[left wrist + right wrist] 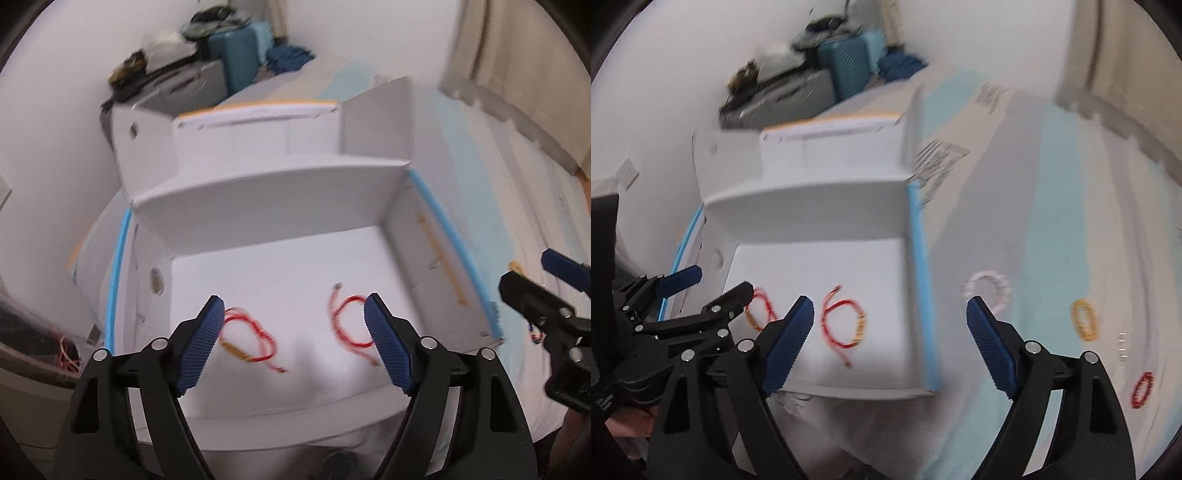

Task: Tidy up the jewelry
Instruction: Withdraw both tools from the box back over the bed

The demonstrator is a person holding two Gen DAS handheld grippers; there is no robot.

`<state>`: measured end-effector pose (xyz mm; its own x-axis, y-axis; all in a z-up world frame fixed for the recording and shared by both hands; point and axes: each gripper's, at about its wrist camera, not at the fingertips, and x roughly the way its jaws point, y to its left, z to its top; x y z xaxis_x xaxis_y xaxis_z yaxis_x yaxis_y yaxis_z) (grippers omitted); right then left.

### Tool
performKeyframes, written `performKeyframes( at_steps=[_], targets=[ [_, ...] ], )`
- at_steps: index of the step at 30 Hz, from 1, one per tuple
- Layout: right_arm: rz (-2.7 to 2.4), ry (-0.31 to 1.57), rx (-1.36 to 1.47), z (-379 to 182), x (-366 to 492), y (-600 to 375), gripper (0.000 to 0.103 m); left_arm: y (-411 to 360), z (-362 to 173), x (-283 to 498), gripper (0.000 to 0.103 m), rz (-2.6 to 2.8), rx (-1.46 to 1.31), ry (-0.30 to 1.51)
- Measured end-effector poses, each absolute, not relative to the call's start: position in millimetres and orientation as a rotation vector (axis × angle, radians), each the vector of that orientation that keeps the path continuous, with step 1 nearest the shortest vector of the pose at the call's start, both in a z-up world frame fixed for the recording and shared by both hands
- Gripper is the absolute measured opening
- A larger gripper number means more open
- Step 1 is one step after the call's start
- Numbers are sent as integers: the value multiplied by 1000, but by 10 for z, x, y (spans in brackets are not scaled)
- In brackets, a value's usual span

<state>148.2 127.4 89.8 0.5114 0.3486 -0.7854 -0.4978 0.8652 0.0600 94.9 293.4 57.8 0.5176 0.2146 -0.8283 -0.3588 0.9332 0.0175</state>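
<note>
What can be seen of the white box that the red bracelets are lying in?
The white box looks like cardboard, open at the top, with its flaps standing up and light blue tape along the side edges. A small oval cutout marks its left wall. It sits on a pale blue and white surface. Two red cord bracelets lie apart on its floor; neither gripper touches it.

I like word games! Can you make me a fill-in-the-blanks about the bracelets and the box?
1. The two red cord bracelets lie inside the white ____.
2. The yellow bracelet lies ____ the box.
3. Both the left gripper and right gripper hold ____.

Missing words: box; outside; nothing
</note>
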Motion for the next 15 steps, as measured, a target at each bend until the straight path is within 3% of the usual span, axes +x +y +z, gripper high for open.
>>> performKeyframes(
  at_steps=[8,15],
  targets=[
    [398,835,-148,1073,1470,477,92,2227,736,1055,95,257,-135,901],
    [305,840,-109,1004,1498,-266,95,1571,725,1248,97,176,-87,881]
  ],
)
